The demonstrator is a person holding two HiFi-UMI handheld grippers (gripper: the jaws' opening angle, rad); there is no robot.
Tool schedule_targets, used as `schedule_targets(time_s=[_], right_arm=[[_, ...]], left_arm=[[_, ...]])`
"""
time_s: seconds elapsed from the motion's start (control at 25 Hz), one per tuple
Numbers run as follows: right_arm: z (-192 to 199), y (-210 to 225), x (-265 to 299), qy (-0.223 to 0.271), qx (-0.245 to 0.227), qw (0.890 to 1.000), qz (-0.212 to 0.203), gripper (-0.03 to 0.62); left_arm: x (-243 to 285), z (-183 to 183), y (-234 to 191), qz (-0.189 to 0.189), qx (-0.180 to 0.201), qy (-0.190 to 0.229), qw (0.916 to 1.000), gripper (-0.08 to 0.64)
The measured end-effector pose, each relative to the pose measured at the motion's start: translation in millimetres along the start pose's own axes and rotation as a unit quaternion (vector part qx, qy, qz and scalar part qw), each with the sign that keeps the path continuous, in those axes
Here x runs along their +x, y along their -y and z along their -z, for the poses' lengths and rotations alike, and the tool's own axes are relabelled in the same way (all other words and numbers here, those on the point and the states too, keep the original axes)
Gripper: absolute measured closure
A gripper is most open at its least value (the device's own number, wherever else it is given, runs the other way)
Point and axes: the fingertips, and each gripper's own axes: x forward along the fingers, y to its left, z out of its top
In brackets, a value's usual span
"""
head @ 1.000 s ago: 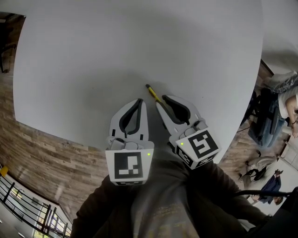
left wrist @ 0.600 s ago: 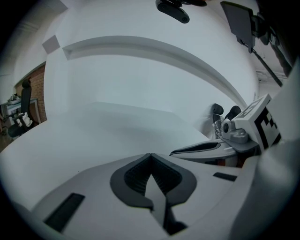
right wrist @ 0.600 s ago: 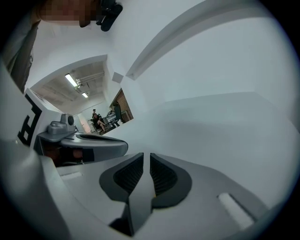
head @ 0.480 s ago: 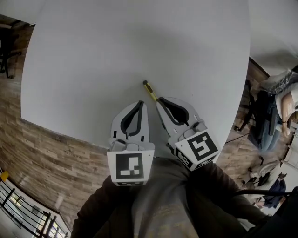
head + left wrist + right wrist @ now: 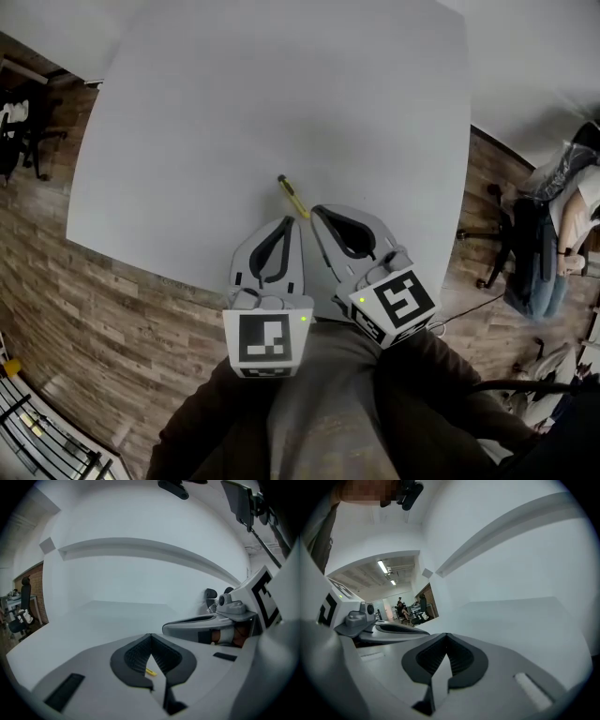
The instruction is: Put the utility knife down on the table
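The utility knife (image 5: 292,196) lies flat on the table (image 5: 234,94), angled toward the far left, with its near end just beside the tip of your right gripper (image 5: 317,213) and a little to the right of your left gripper (image 5: 285,223). Both pairs of jaws are closed with nothing between them. The sliver of yellow in the left gripper view shows only through the gap behind the meeting tips, and I judge it to be the knife on the table beyond, not something held. So the putting-down looks done, and the danger lies in how you move off. Swing either tip sideways or push forward and you could clip that near end and spin or skate the knife across the smooth top. Drag it toward yourself and it could go over the near edge, which is not far off, onto the wooden floor (image 5: 112,309) — so lift clear first, then draw straight back
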Motion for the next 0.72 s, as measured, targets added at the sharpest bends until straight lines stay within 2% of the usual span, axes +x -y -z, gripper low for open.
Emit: schedule_targets(time_s=[0.28,0.52,0.72], right_arm=[[-24.3,-21.0,-14.5,0.029,-0.019,0.999,-0.023,0.591],[-40.3,-13.3,-27.2,0.046,-0.028,0.998,-0.012,0.591],[-48.8,-21.6,-14.3,0.053,-0.033,0.998,-0.022,0.591]], left_arm=[[-20.5,-17.9,2.2,-0.024,0.008,0.026,0.9994,0.557],[-27.4,-32.5,2.2,-0.042,0.017,0.036,0.9983,0.557],[-40.1,-39.0,-19.2,-0.067,0.03,0.042,0.9964,0.557]])
